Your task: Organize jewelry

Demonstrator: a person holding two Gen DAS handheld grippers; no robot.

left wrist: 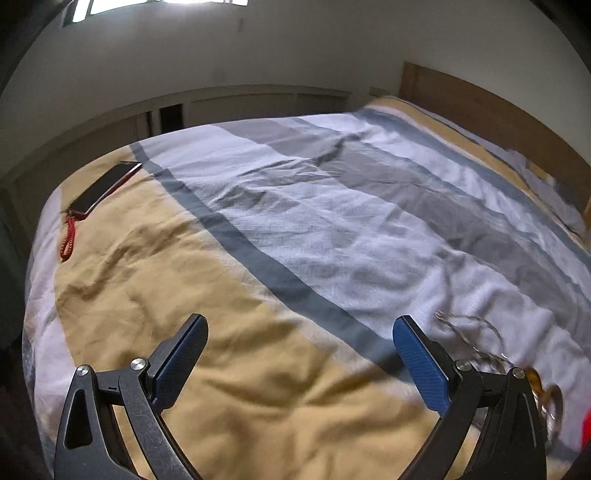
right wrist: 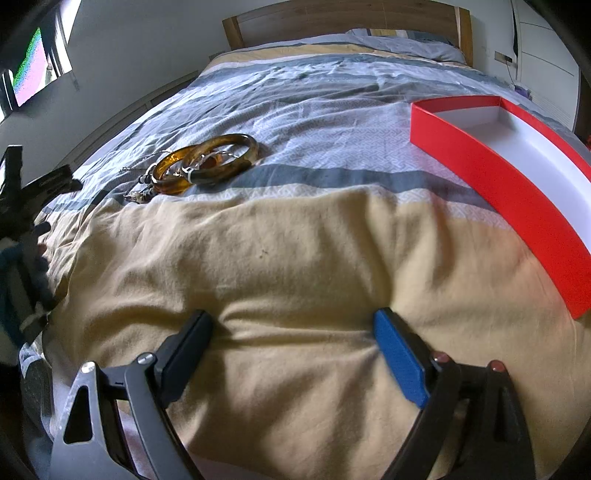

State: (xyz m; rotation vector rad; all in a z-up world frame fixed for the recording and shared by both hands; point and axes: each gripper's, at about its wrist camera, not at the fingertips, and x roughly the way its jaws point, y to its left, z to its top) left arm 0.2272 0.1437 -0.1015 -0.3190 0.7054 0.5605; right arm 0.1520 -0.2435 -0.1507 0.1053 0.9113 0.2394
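Both your left gripper [left wrist: 299,332] and right gripper [right wrist: 293,325] hang spread and empty over the bed [right wrist: 295,258], since the bangles [right wrist: 207,162] lie heaped far left and the box [right wrist: 517,199] waits open at right.

Landmark: bed with striped duvet [left wrist: 332,206], bands of tan, white, grey and slate blue, fabric wrinkled all over. Wooden headboard [left wrist: 491,110] at the far end of the bed; same oak-coloured board in the right wrist view [right wrist: 343,18], with a pale blue-grey pillow [right wrist: 406,46] lying just in front of it. Dark rectangular phone in a red-edged case [left wrist: 105,186] lies flat on the tan band near the bed's foot corner, a red braided wrist strap [left wrist: 68,240] trailing from its nearer end. Plain white wall [left wrist: 258,48] beyond the bed. White cabinet [right wrist: 546,66] stands beside the headboard.
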